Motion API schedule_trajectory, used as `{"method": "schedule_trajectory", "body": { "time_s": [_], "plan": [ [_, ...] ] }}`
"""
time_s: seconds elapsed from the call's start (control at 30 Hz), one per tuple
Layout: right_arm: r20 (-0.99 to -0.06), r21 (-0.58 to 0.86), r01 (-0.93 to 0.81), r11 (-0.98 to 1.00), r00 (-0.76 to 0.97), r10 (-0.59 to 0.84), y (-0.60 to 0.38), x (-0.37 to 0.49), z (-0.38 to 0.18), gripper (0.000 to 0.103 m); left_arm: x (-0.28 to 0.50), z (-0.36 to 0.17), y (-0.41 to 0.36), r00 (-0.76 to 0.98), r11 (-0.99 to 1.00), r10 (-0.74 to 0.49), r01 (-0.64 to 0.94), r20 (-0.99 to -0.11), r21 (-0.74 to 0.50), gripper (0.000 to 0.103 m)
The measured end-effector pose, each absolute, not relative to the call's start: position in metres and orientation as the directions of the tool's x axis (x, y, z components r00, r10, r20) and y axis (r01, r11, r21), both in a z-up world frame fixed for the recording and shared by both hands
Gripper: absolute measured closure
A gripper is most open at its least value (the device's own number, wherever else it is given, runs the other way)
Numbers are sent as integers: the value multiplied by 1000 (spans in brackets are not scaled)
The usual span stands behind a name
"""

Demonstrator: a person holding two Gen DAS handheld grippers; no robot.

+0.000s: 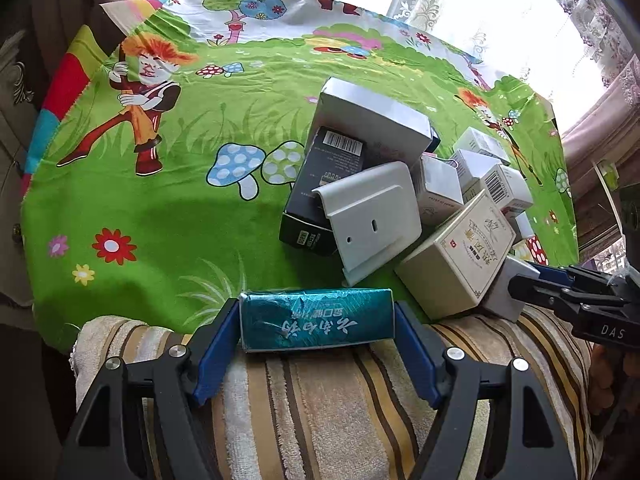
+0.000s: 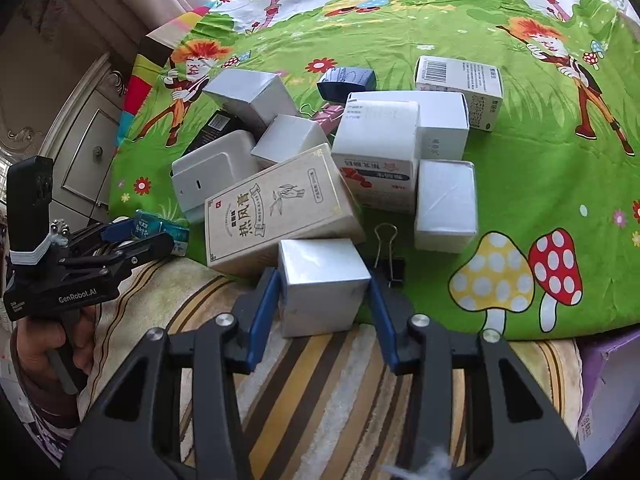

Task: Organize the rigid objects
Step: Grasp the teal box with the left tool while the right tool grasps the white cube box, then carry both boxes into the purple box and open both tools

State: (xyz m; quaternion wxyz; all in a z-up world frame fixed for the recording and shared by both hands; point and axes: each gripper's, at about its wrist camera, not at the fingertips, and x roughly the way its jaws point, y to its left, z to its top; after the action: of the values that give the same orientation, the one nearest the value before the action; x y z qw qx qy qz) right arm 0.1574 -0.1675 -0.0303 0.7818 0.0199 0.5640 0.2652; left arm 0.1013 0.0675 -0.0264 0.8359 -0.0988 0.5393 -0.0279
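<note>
A: The left gripper [image 1: 316, 320] has its jaws closed on a teal packet [image 1: 316, 319], gripped by its short ends at the near edge of the cartoon cloth [image 1: 160, 216], over the striped towel [image 1: 320, 400].

B: And the right gripper [image 2: 324, 292] clamps a small white box [image 2: 324, 284] by its side faces, just in front of the cream box [image 2: 276, 212]. Probably both are being pulled out of the jumble for sorting.

A: A black binder clip [image 2: 390, 260] lies just beside the right blue pad.

B: Open room is the bare green cloth left of the pile; the right side is crowded with white cartons [image 2: 444, 204].
</note>
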Motion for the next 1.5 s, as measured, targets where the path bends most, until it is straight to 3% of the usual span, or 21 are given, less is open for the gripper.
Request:
{"method": "schedule_trajectory", "body": {
  "time_s": [0.27, 0.67, 1.17, 1.5],
  "plan": [
    [-852, 275, -431, 860, 306, 426, -174, 131, -5, 56, 77, -2, 63, 490, 978, -148, -56, -859, -200, 28],
    [-812, 255, -388, 886, 412, 414, -216, 92, 18, 56, 52, 31, 14, 563, 962, -259, 74, -785, -265, 28],
    [-787, 273, -240, 931, 500, 360, -296, 64, 25, 56, 44, 36, -70, 496, 890, -455, 231, -740, -393, 28],
    [-787, 171, -100, 980, 585, 197, -353, 45, 30, 56, 47, 35, -132, 408, 843, -534, 328, -741, -426, 28]
  ]
}}
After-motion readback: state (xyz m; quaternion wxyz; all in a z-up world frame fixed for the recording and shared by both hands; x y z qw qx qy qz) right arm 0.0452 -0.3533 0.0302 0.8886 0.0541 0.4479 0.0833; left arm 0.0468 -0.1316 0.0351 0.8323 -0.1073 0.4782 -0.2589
